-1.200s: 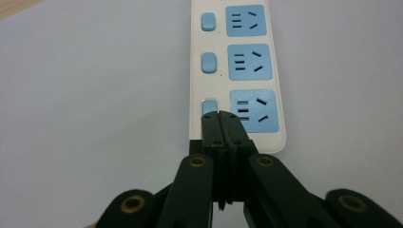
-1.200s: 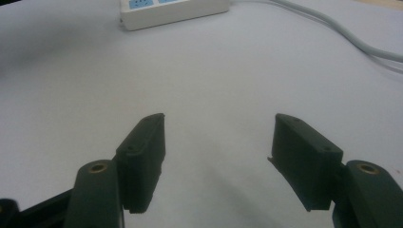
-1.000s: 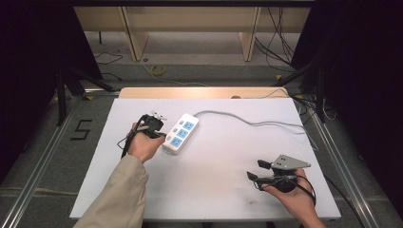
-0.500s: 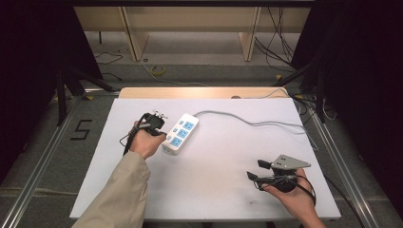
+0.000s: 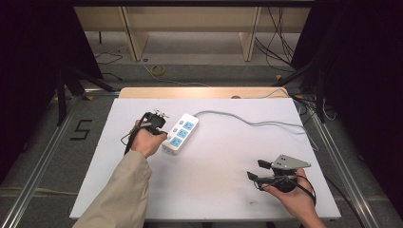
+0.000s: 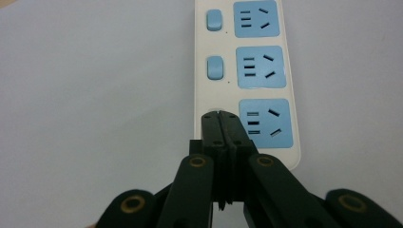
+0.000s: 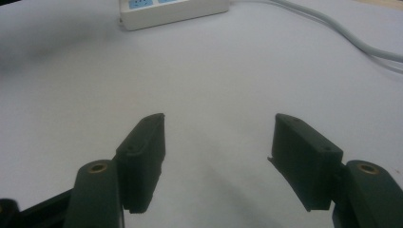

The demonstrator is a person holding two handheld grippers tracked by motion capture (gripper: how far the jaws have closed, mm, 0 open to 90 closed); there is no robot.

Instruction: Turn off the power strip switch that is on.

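Power strip (image 6: 247,80): lies left of centre on the table (image 5: 214,190), long axis running straight away from your left jaws.
Left gripper (image 6: 221,116): clenched, tips on the nearest switch.
Right gripper (image 7: 218,142): released, empty, well apart.
Nearer hand: your left.

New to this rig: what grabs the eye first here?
The white power strip with three blue sockets, left of the table's middle, its grey cord trailing right. The left gripper, jaws shut, sits over the strip's nearest switch. The right gripper hangs open above bare white table.
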